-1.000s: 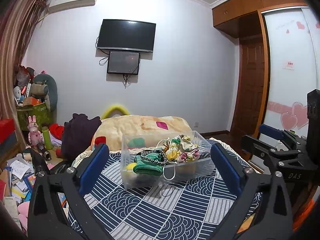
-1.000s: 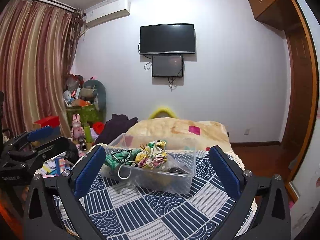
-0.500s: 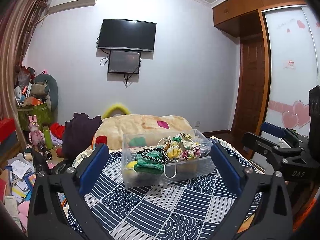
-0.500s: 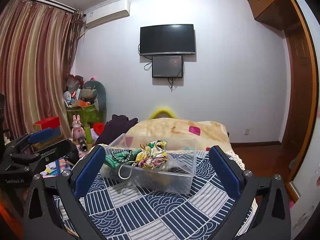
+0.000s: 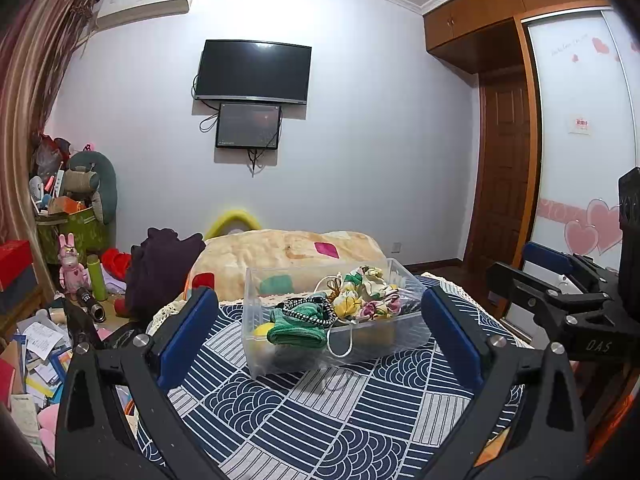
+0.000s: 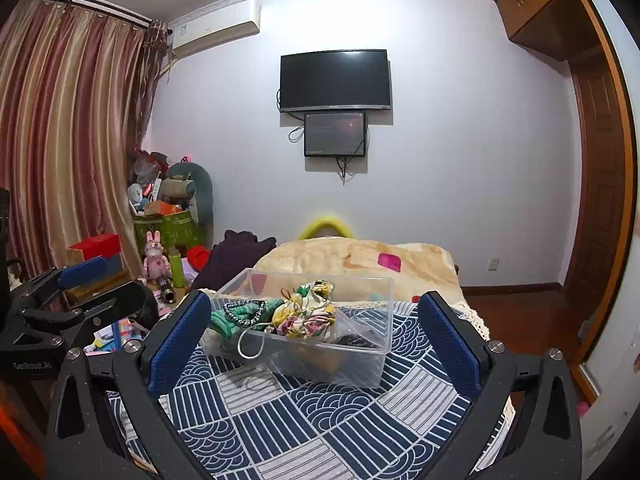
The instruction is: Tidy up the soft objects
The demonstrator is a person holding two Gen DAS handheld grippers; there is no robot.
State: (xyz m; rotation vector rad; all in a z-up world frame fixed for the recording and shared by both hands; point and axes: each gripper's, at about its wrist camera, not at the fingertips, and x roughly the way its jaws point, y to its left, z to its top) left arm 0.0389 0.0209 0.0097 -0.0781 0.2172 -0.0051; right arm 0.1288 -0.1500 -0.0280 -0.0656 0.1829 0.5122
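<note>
A clear plastic bin (image 5: pixel 376 340) (image 6: pixel 352 364) stands on the blue patterned tablecloth (image 5: pixel 320 412) (image 6: pixel 320 412). It holds a green cloth (image 5: pixel 298 330) (image 6: pixel 240 314) with a dark beaded band over it, a floral fabric bundle (image 5: pixel 368 294) (image 6: pixel 308 312) and a white cord loop (image 5: pixel 340 340) (image 6: pixel 250 346) hanging over the rim. My left gripper (image 5: pixel 320 334) is open with nothing in it, short of the bin. My right gripper (image 6: pixel 314 332) is open too, also short of the bin. Each gripper shows at the edge of the other's view.
Beyond the table lies a bed with a beige blanket (image 5: pixel 288 256) (image 6: pixel 360 260) and a dark purple garment (image 5: pixel 160 264). Toys, boxes and papers crowd the floor at left (image 5: pixel 48 320). A wooden door (image 5: pixel 504 168) and a sliding wardrobe (image 5: pixel 580 140) stand at right.
Both grippers have drifted slightly; the bin and its contents stay put. Both stay open.
</note>
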